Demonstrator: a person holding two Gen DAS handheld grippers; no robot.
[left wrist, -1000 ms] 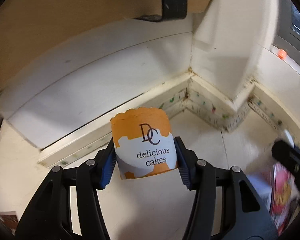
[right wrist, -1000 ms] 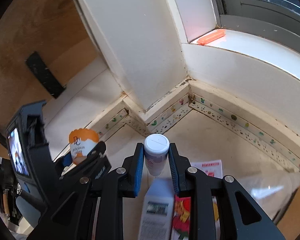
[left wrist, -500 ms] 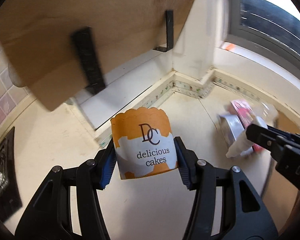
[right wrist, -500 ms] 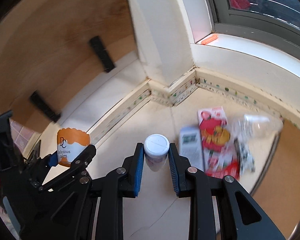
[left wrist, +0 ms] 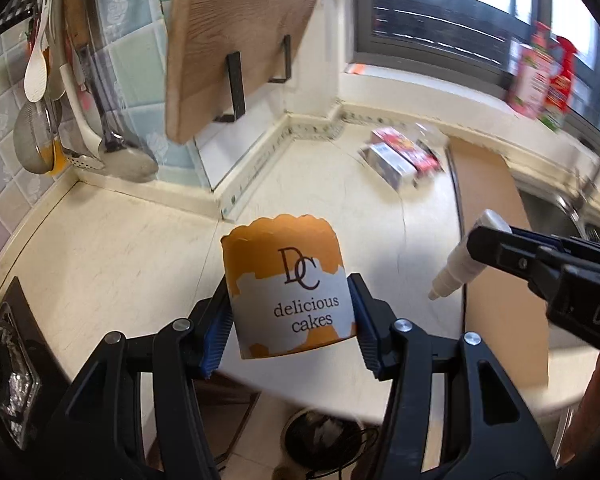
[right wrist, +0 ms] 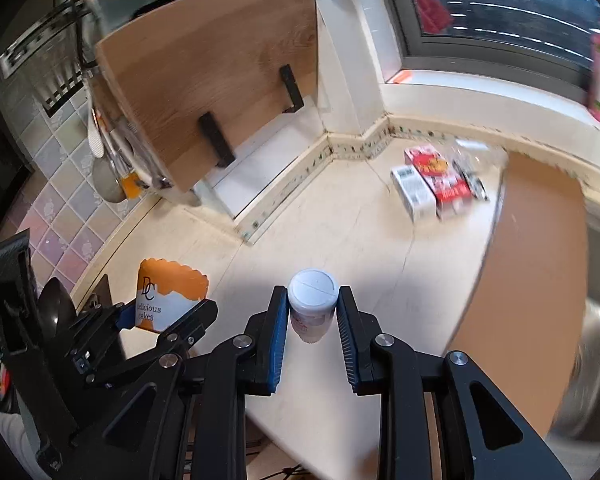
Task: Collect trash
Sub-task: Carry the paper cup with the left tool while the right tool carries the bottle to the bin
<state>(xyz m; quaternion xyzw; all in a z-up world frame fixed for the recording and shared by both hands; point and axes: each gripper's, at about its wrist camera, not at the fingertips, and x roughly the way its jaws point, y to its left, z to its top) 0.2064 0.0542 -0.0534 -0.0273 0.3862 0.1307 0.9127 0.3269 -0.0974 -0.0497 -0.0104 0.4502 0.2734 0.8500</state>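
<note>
My left gripper (left wrist: 290, 312) is shut on an orange and white paper cake cup (left wrist: 288, 286) marked "delicious cakes", held above the front edge of the cream counter (left wrist: 112, 256). The cup also shows in the right wrist view (right wrist: 168, 294). My right gripper (right wrist: 312, 320) is shut on a small white bottle (right wrist: 312, 306) with a white cap; it also shows in the left wrist view (left wrist: 460, 264). More trash lies far back on the counter: a grey and white carton (right wrist: 414, 192), a red carton (right wrist: 440, 180) and a clear crumpled wrapper (right wrist: 472, 168).
A wooden cutting board (right wrist: 216, 72) leans in a black rack at the back wall. Ladles and spoons (left wrist: 60, 92) hang at the left. A brown board (right wrist: 536, 264) lies at the right beside a sink (left wrist: 560, 212). A dark bin (left wrist: 328, 444) shows below the counter edge.
Both grippers have pulled back from the counter's far corner toward its front edge, each still holding its item. The cartons and wrapper now lie far away.
</note>
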